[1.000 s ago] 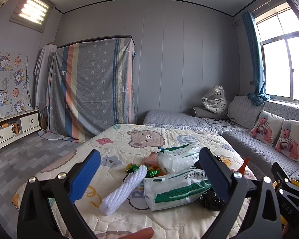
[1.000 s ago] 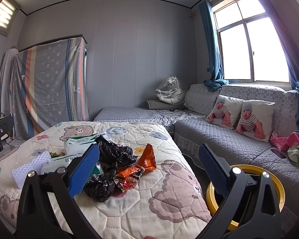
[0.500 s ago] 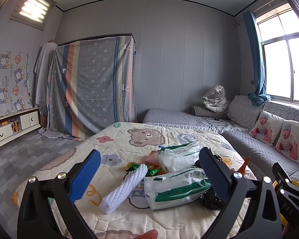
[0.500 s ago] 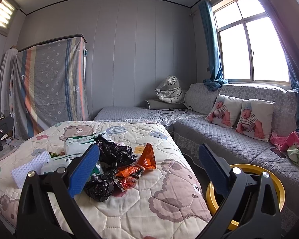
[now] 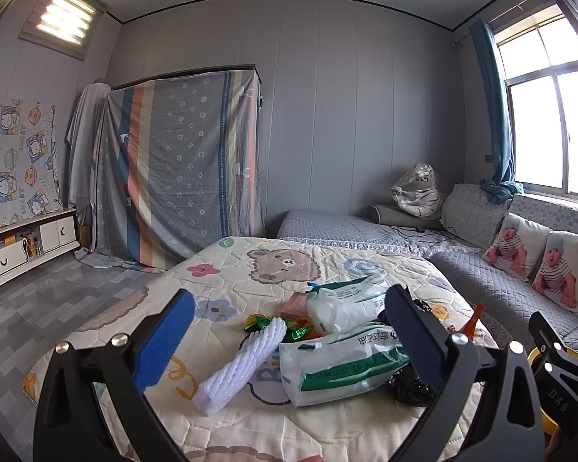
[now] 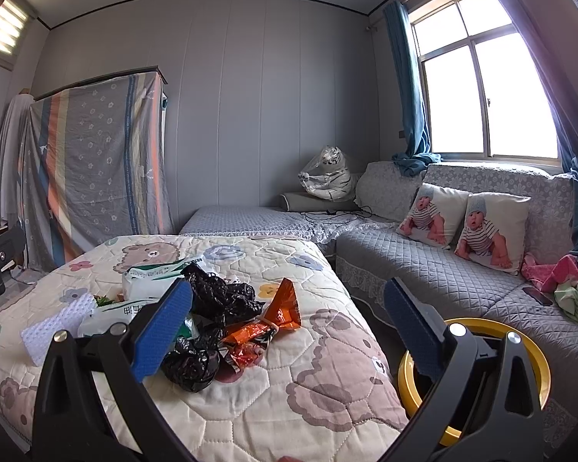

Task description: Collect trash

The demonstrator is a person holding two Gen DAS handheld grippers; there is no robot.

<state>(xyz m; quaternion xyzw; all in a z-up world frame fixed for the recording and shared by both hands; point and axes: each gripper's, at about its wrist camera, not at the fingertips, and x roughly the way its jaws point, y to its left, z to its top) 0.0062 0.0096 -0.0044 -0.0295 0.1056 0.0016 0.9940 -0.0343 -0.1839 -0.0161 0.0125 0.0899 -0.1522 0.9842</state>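
One yellow-rimmed bin [image 6: 478, 377] beside bed [image 6: 327, 377]

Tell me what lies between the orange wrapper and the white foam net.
In the right wrist view, crumpled black bags and green-white packets lie between the orange wrapper and white foam net.

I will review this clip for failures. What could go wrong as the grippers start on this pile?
The black plastic bags lie tangled with the orange wrappers, so one pinch may drag neighbours off the quilt. The yellow-rimmed bin sits below the bed edge, so a loose drop could miss it.
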